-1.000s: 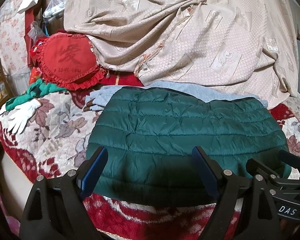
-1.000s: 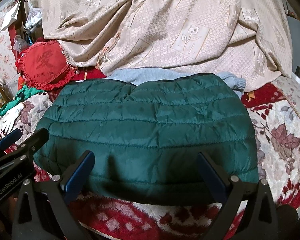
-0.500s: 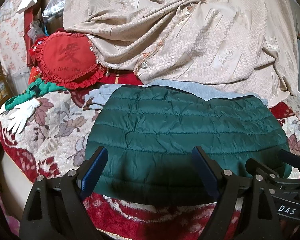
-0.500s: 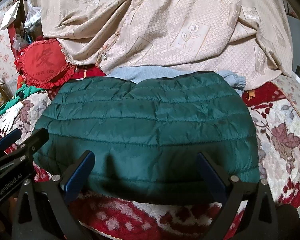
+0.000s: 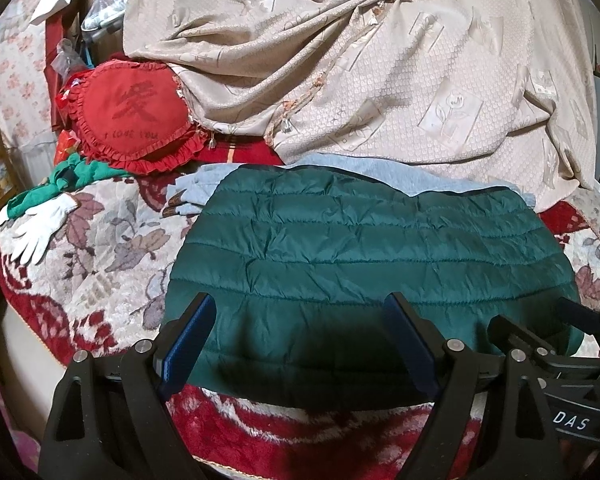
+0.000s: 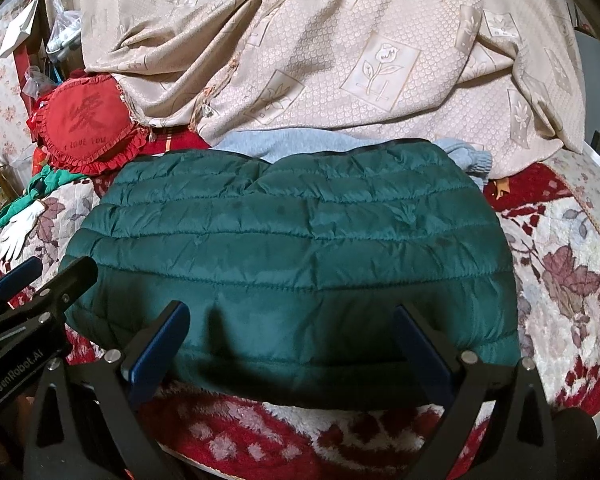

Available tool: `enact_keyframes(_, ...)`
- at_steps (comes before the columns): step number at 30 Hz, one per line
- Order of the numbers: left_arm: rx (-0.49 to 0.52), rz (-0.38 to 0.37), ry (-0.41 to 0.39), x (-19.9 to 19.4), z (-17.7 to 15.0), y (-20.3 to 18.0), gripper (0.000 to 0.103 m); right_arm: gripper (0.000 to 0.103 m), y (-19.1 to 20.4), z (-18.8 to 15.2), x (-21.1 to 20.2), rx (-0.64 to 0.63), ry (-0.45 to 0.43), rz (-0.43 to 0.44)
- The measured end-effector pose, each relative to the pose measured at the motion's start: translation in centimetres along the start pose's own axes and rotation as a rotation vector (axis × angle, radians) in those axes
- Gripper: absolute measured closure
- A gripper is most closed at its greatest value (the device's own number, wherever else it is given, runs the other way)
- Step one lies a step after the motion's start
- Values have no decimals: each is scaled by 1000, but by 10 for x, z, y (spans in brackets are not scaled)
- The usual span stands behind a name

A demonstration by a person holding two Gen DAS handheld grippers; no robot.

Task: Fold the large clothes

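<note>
Both grippers, left (image 5: 300, 320) and right (image 6: 292, 328), fingers wide, empty; green jacket (image 6: 292, 248) hides most of grey garment (image 6: 284, 142).

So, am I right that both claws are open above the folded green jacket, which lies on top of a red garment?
Not quite: the garment under the green jacket is light blue, not red, as the right wrist view shows. Both the left claw and right claw are indeed open.

dim warm light, sharp, fisheye edges dark, shadows nr bottom.
</note>
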State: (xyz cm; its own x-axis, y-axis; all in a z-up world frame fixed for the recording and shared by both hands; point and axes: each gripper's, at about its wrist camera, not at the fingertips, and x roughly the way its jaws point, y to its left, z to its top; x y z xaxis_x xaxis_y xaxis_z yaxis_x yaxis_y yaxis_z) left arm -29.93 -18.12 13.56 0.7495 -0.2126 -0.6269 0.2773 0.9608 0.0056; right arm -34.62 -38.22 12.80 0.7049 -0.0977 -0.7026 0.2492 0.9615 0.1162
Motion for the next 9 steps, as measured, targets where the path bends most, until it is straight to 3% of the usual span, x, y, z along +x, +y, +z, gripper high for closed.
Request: enact_keyframes(9, 23, -18, -10, 3, 1, 3, 33, 0, 2, -1, 8, -10, 17, 2)
